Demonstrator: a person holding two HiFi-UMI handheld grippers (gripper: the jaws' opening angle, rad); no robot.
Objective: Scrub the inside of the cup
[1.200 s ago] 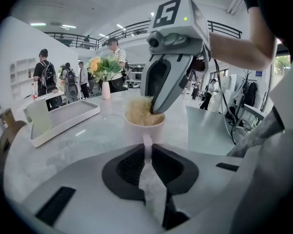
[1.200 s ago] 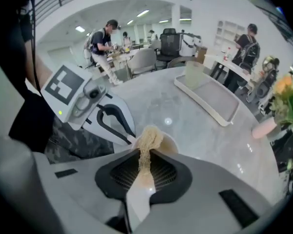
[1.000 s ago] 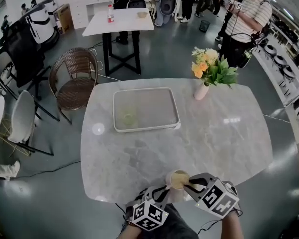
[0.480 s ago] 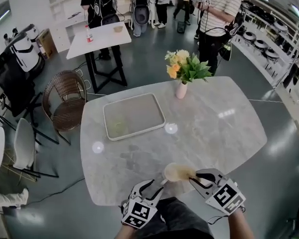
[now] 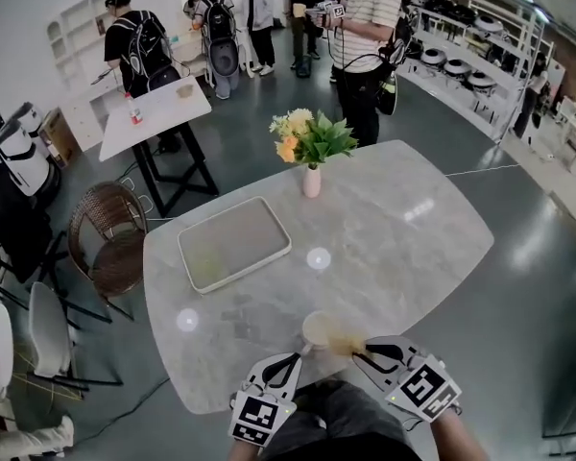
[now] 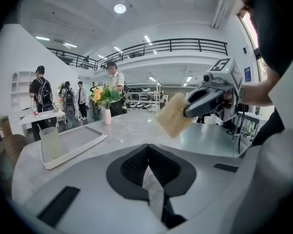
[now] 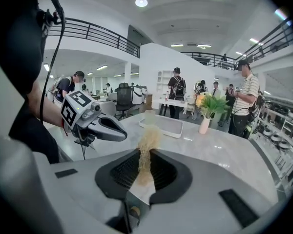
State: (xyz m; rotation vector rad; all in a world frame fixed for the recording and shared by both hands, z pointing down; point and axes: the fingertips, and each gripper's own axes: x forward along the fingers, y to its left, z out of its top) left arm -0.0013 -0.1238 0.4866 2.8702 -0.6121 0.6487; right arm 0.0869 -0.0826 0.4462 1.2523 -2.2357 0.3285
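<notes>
A pale cup [image 5: 319, 329] stands near the marble table's [image 5: 403, 248] front edge in the head view; neither gripper view shows it. My right gripper [image 5: 363, 351] is shut on a tan sponge [image 5: 347, 342], which hangs at the cup's right rim. That sponge [image 7: 147, 143] sticks up from between the right jaws, and in the left gripper view the sponge [image 6: 175, 115] hangs from the right gripper [image 6: 189, 112]. My left gripper [image 5: 296, 355] sits just left of and below the cup. Its jaws [image 6: 147, 155] meet with nothing between them.
A white tray [image 5: 245, 230] lies at the table's left with a greenish glass [image 5: 204, 265] in its near corner. A vase of flowers [image 5: 310, 147] stands at the far side. A wicker chair [image 5: 106, 243], a white side table [image 5: 158, 113] and several people [image 5: 360, 36] are beyond.
The left gripper was around the cup a second ago, then opened beside it, and is now shut and apart from it. The sponge has moved from the cup's mouth to its right rim.
</notes>
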